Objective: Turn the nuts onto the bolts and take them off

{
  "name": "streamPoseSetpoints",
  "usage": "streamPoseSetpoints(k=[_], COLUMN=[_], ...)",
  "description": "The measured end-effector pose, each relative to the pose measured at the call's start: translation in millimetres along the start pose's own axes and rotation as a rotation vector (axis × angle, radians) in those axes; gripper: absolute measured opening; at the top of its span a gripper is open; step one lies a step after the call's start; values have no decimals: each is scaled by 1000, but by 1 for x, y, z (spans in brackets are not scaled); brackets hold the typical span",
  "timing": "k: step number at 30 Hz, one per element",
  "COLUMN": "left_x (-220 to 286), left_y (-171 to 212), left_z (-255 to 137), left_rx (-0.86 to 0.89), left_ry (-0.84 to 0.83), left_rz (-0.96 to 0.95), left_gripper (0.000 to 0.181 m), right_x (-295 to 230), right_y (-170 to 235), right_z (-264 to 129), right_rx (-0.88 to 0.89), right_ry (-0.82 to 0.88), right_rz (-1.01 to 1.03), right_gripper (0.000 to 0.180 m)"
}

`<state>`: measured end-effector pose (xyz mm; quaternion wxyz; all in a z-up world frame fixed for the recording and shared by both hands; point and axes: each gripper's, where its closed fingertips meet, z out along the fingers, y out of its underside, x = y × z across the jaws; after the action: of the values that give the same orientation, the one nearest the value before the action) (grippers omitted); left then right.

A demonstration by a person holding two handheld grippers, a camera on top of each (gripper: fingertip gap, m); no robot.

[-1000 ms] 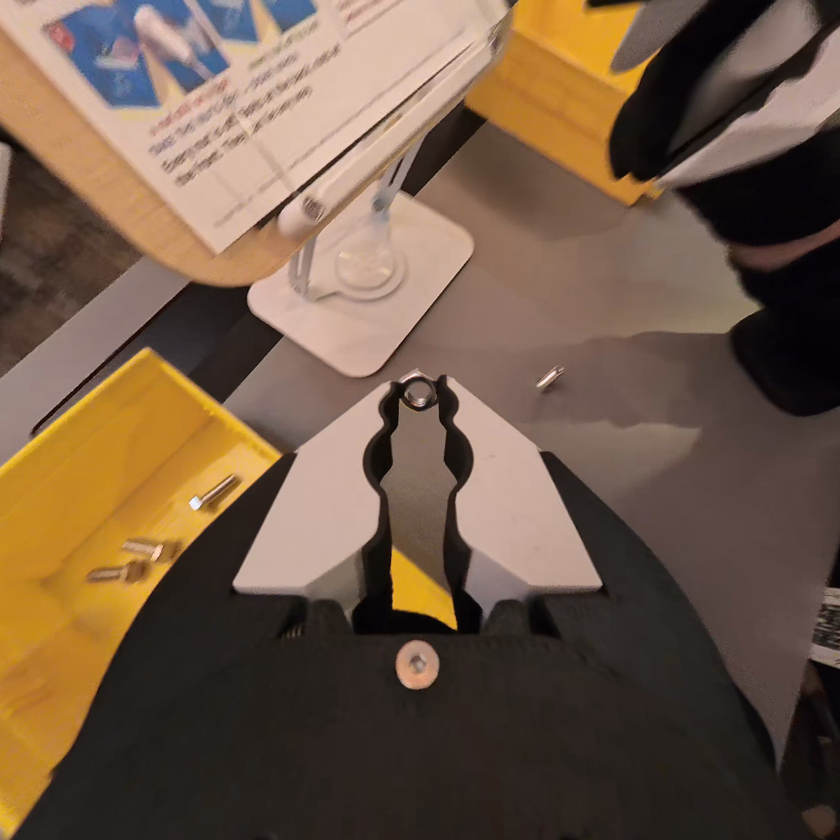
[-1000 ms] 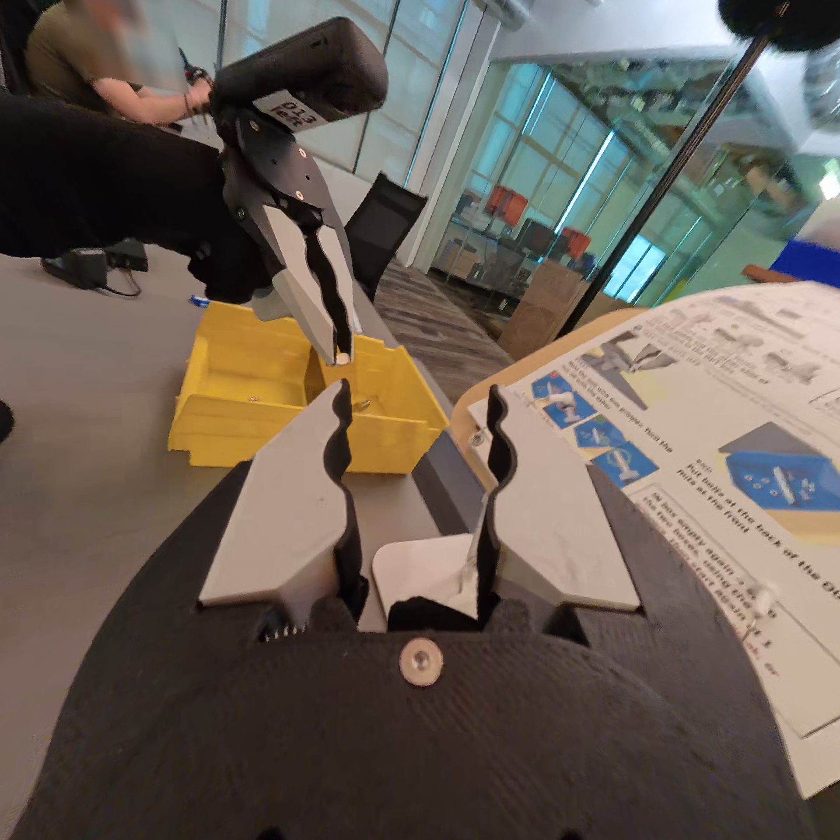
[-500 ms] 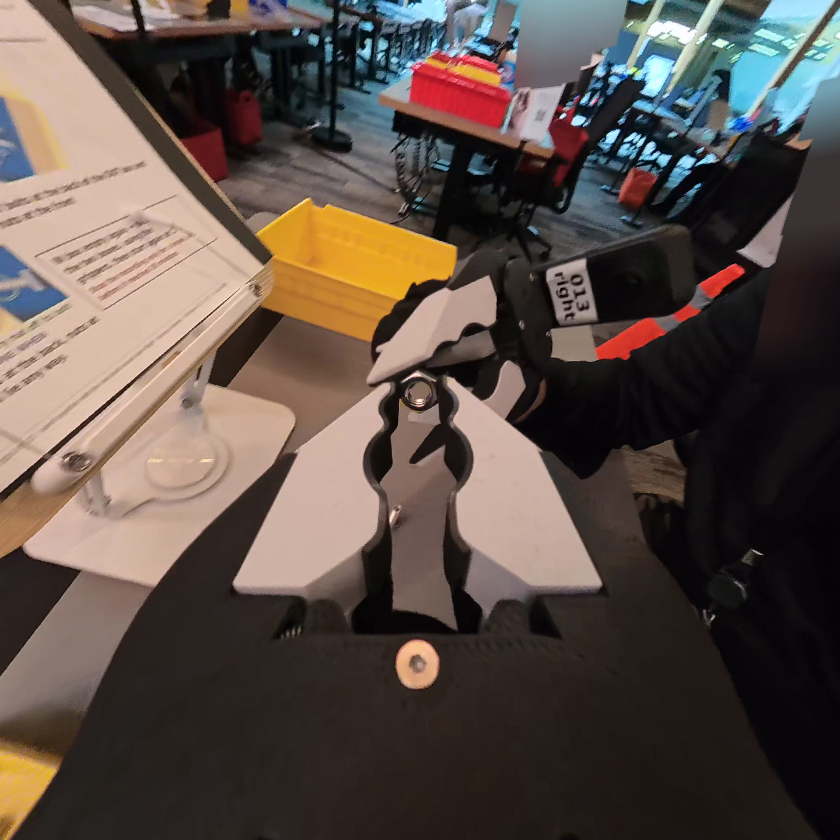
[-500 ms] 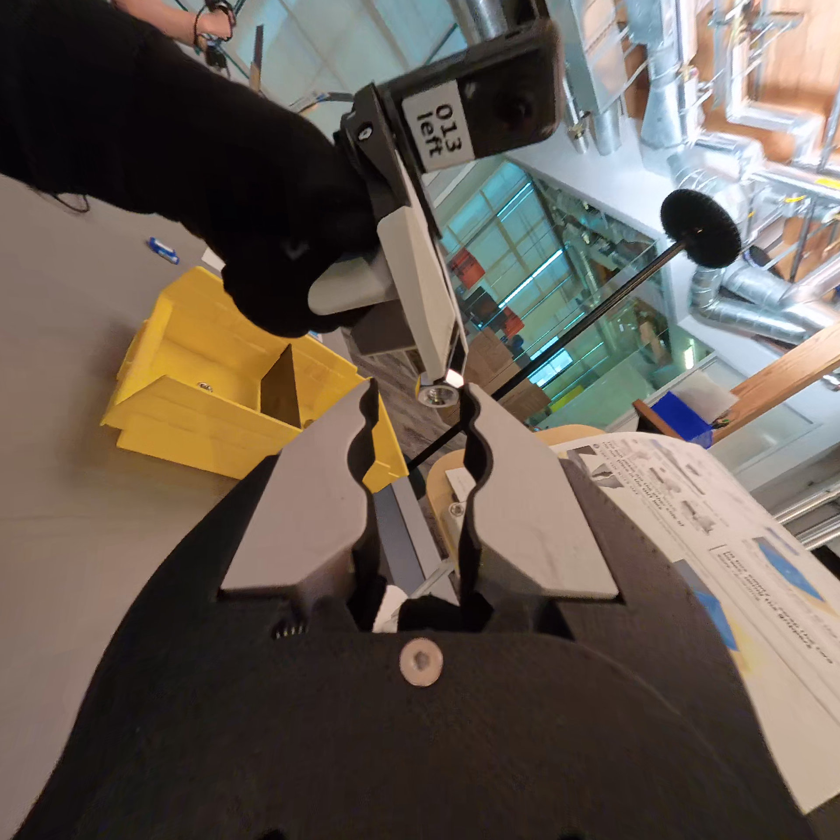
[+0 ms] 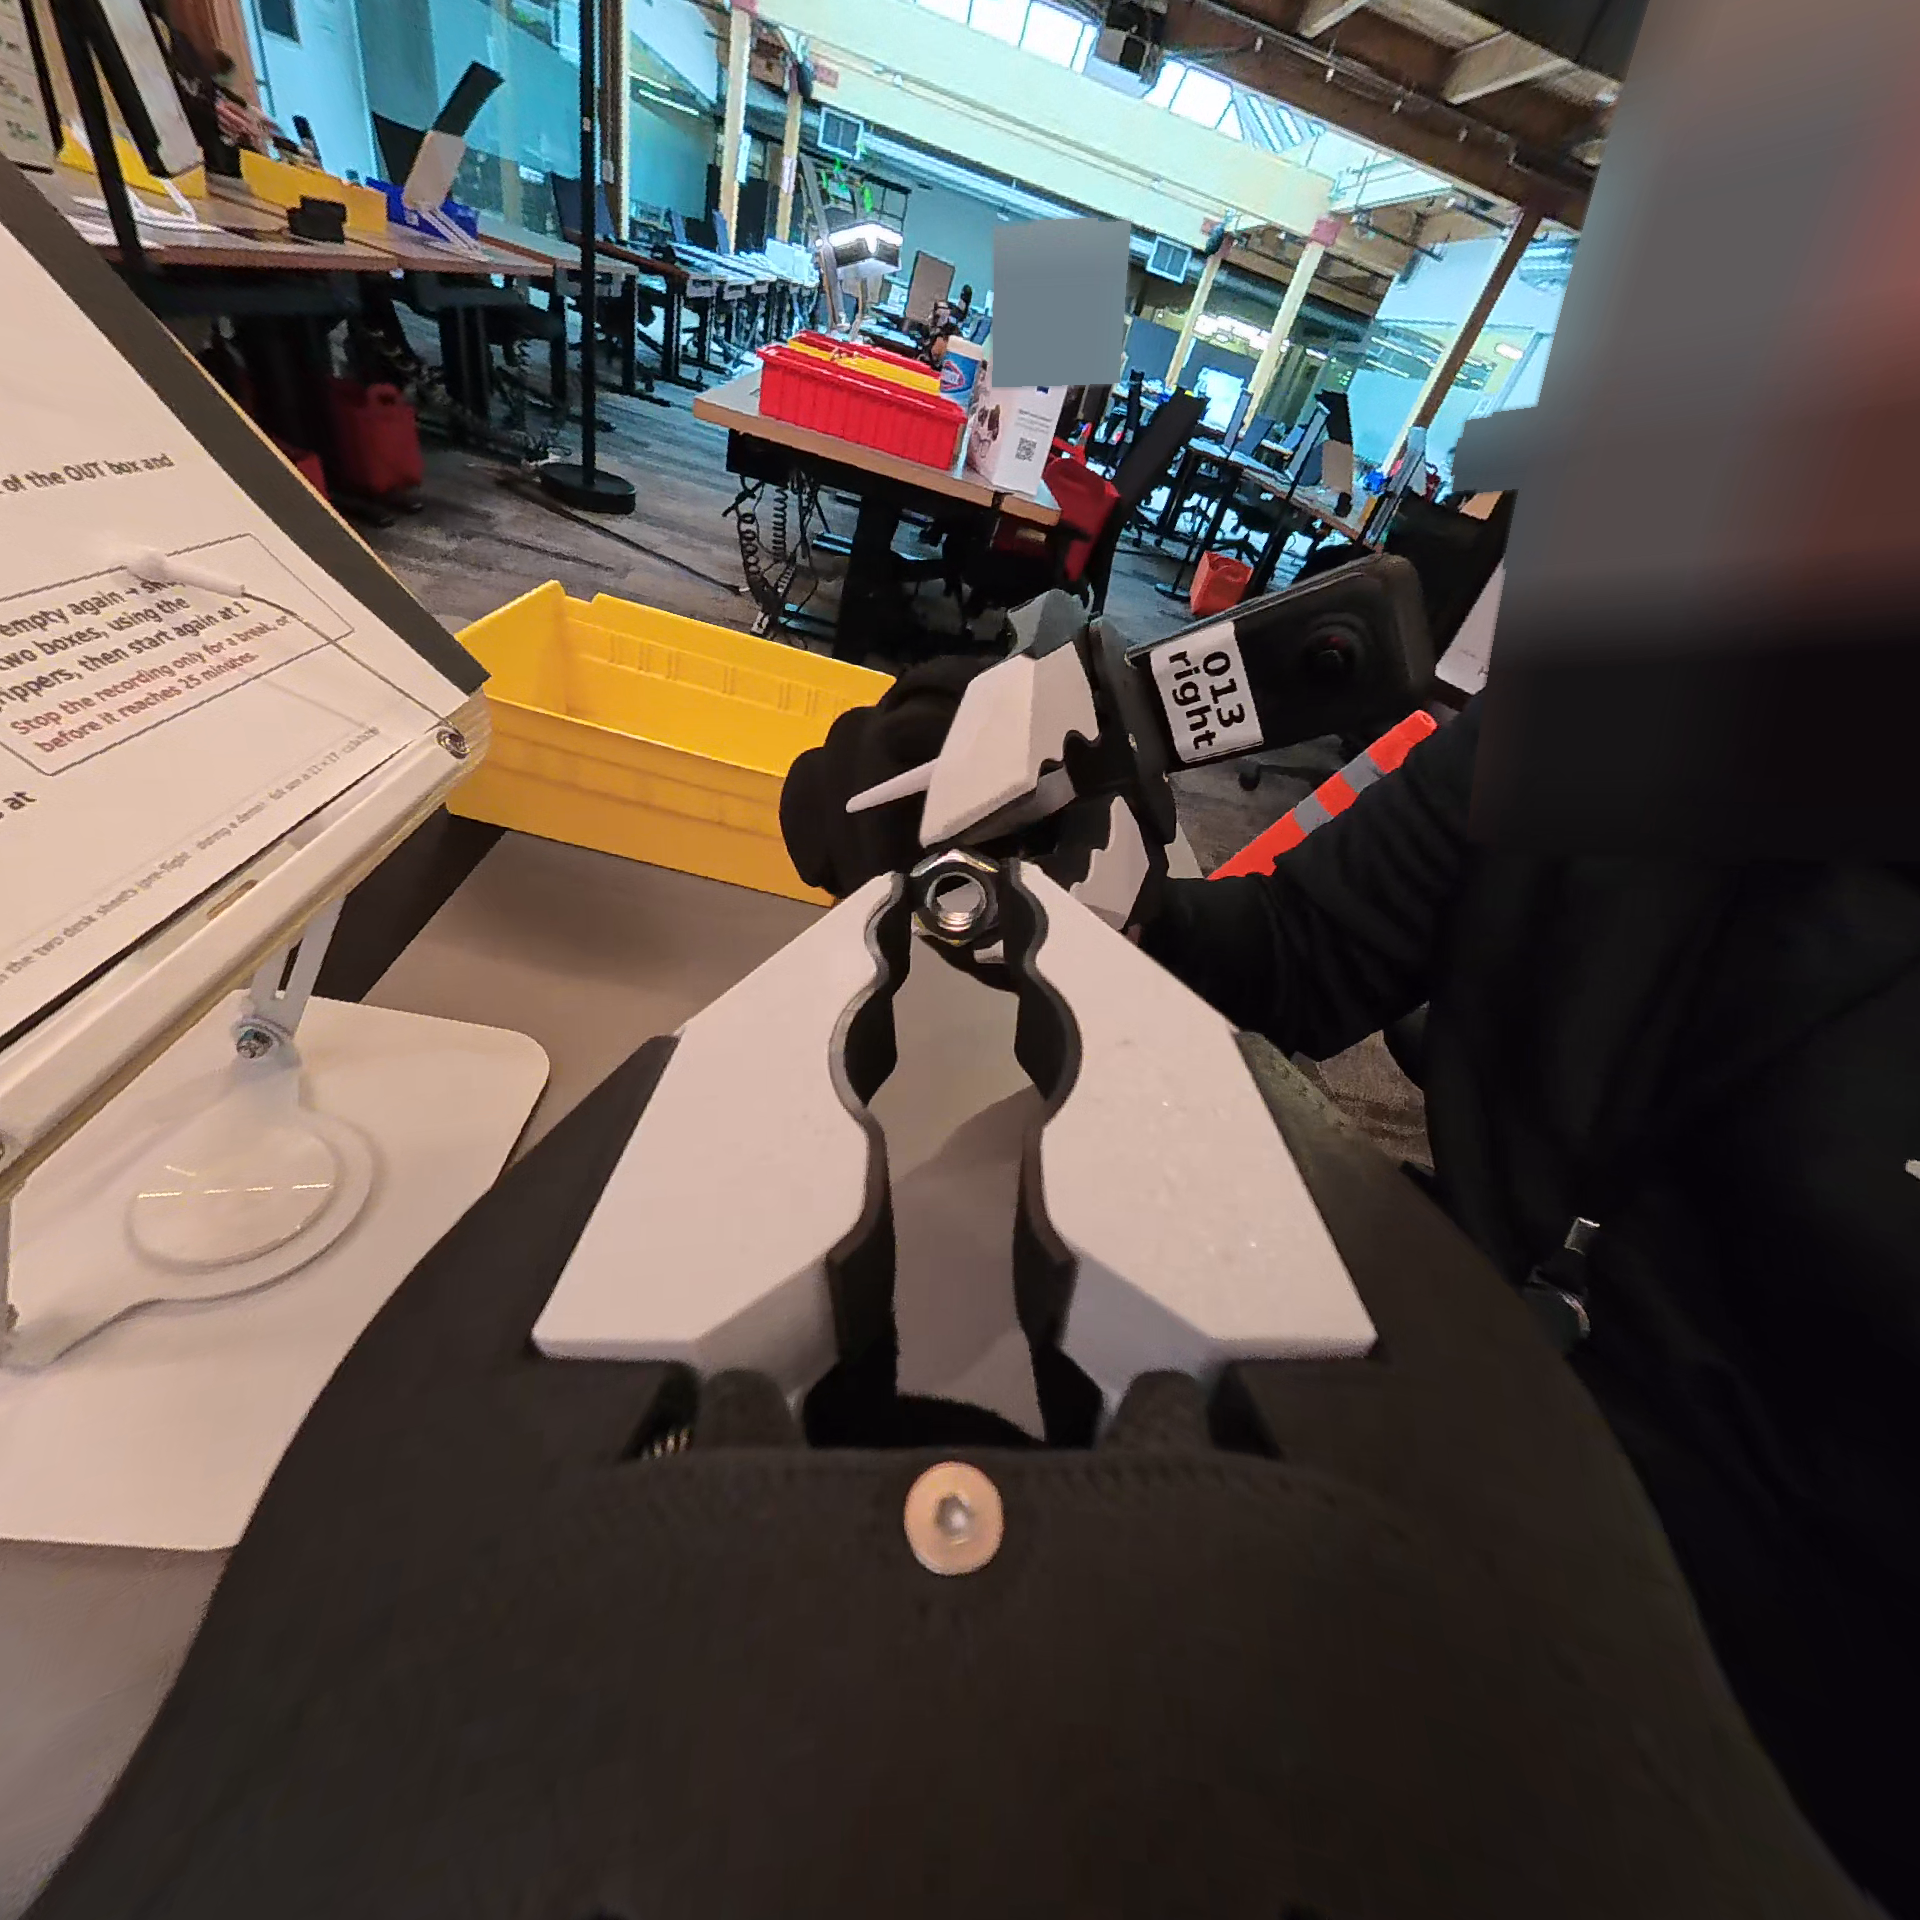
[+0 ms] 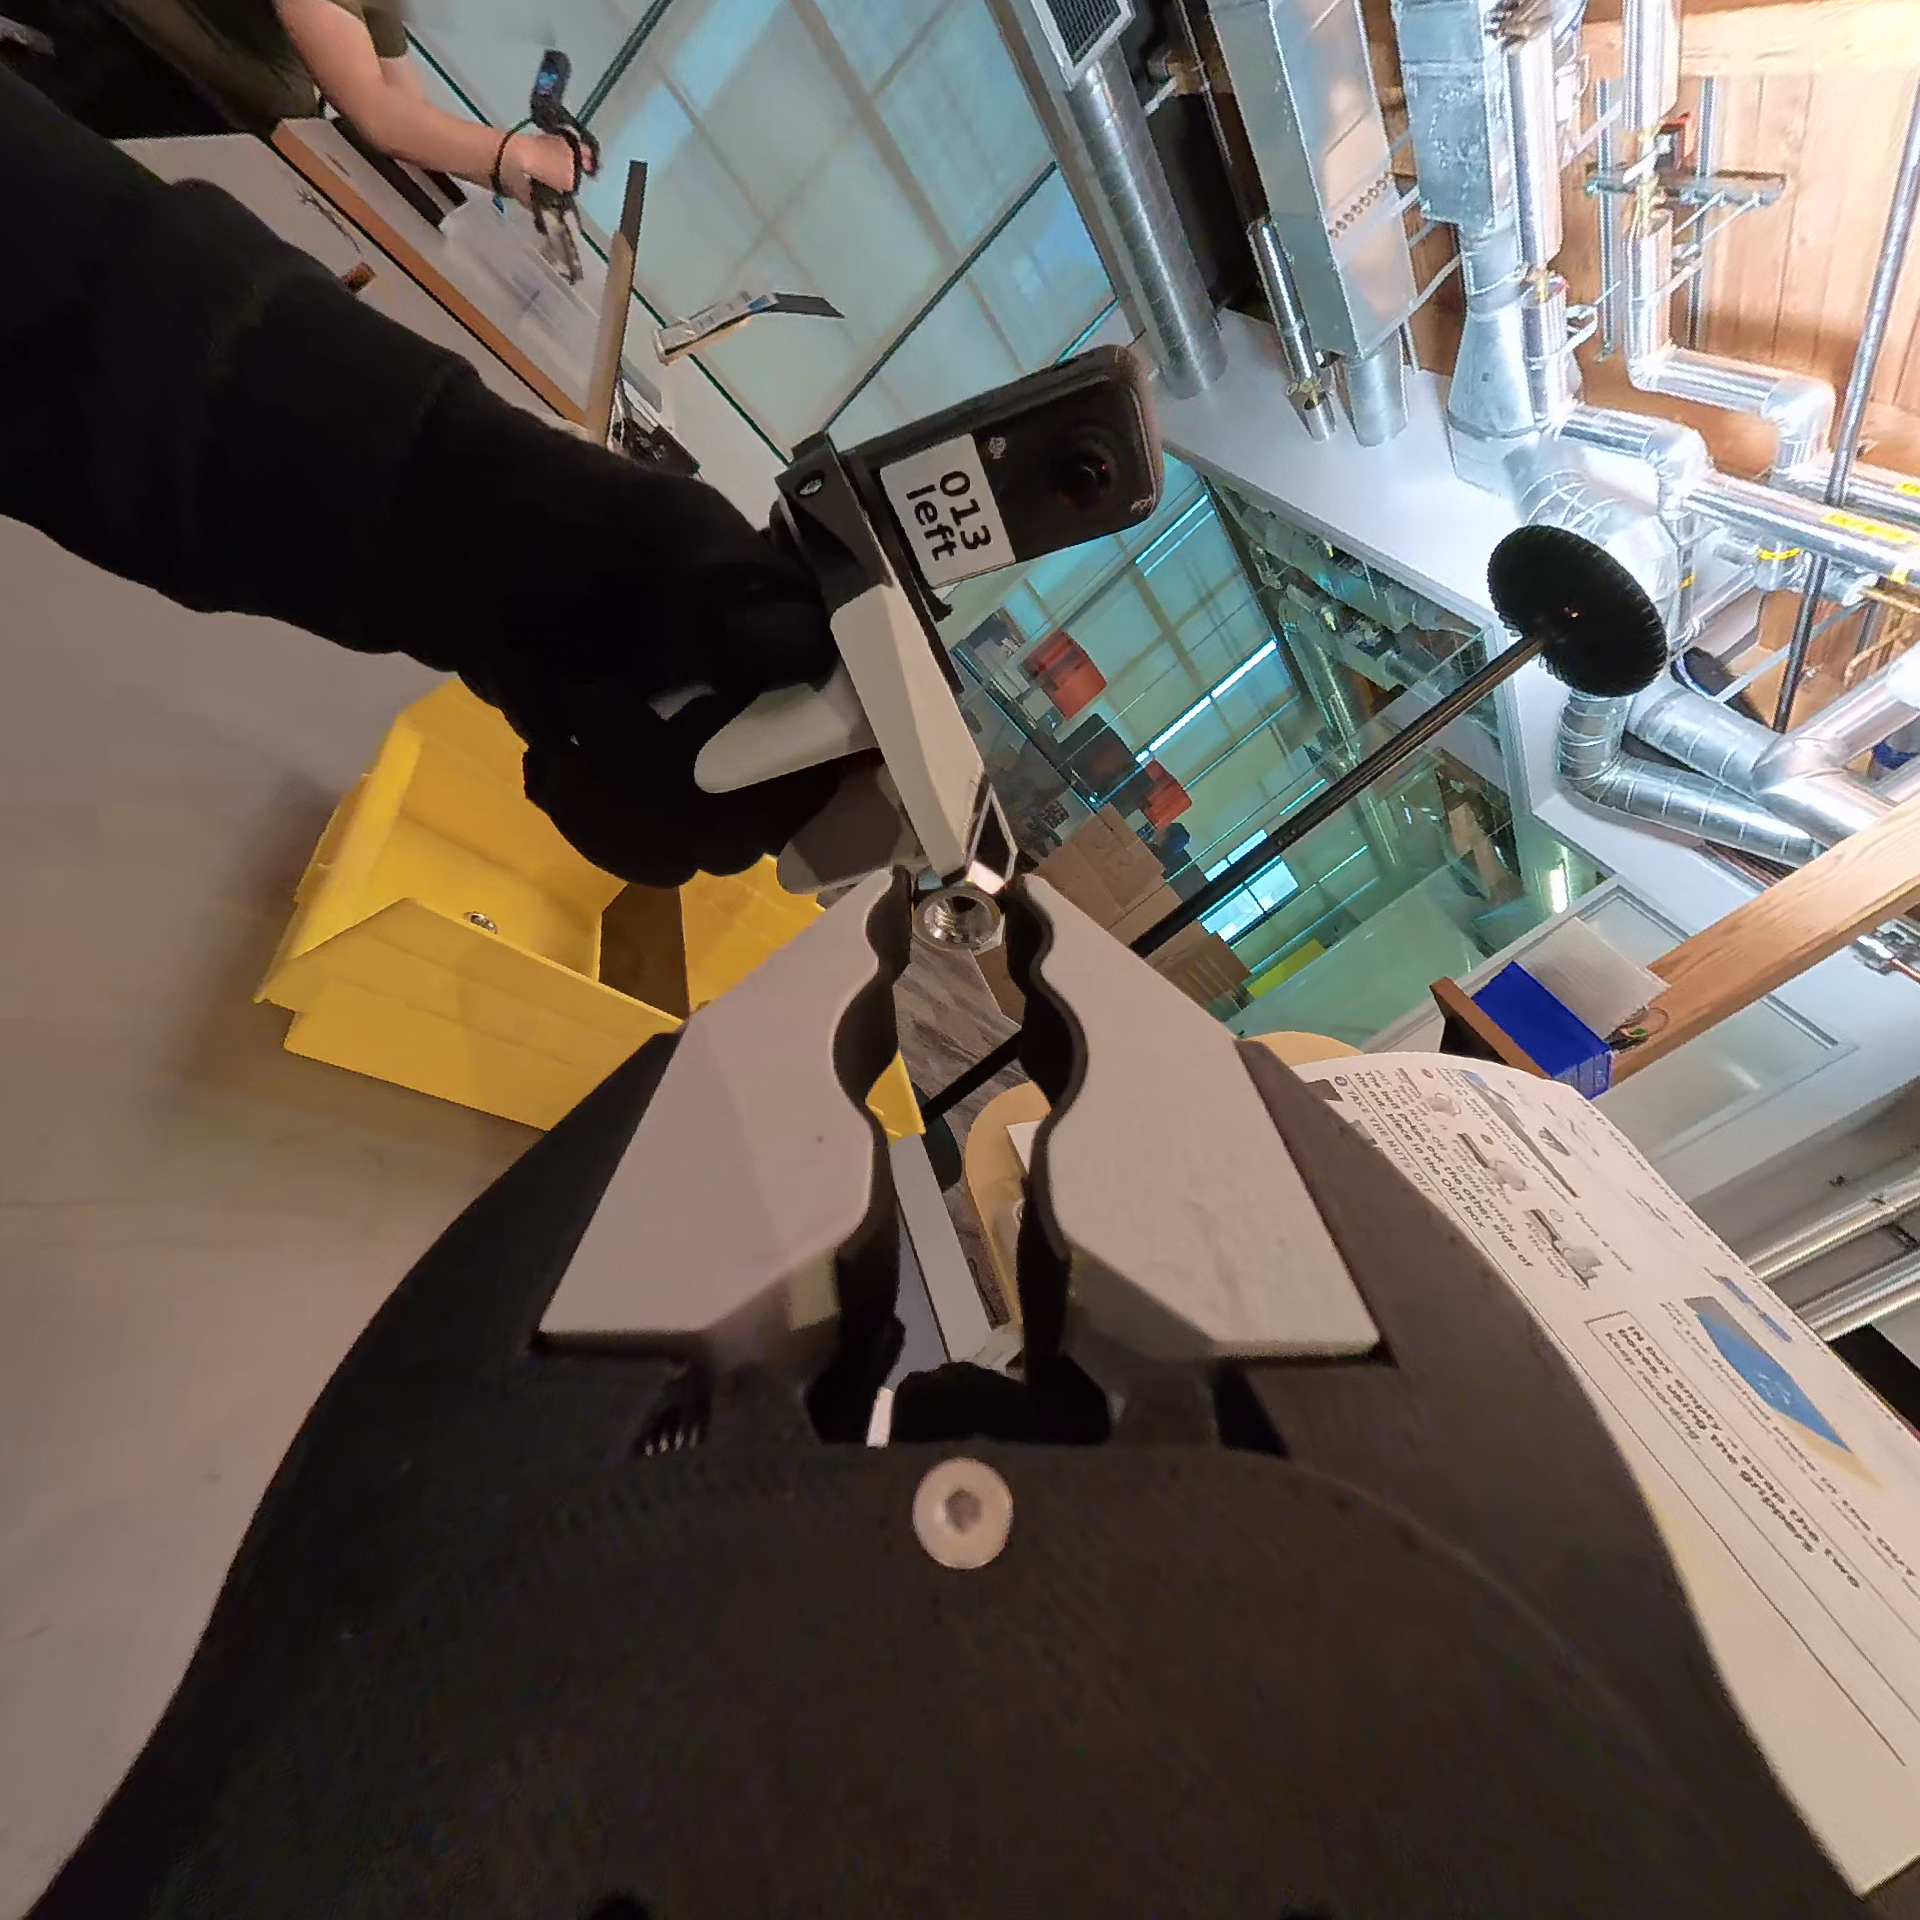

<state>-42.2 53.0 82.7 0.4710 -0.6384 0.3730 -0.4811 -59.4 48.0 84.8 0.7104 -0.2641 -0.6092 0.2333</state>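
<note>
While clamped, nut [image 5: 951, 906] at left hand-held gripper [image 5: 953, 914] tips.

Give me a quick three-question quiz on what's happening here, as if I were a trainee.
1. True or false: the left tongs are clamped on a hex nut at their very tips.
2. The plastic bin on the table behind the instruction board is: A) red, B) yellow, C) blue.
3. Fill in: the glove gripping the left tongs is ___ in colour.

Key: 1 true; 2 B; 3 black.
</note>
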Motion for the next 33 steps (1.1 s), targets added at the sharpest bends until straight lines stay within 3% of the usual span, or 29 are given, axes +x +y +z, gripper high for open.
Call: streamPoseSetpoints(k=[16, 27, 33], left_x=[-1, -22, -33], left_y=[0, -12, 7], left_z=[0, -10, -8], left_rx=[50, 109, 46], left_ry=[39, -128, -247], left_rz=[-43, -33, 4], left_gripper=[17, 36, 41], right_x=[-1, 12, 23], right_y=[1, 5, 34], right_z=[-2, -14, -35], right_rx=[-14, -21, -137], right_ry=[-19, -42, -129], right_rz=[25, 54, 92], right_gripper=[15, 15, 15])
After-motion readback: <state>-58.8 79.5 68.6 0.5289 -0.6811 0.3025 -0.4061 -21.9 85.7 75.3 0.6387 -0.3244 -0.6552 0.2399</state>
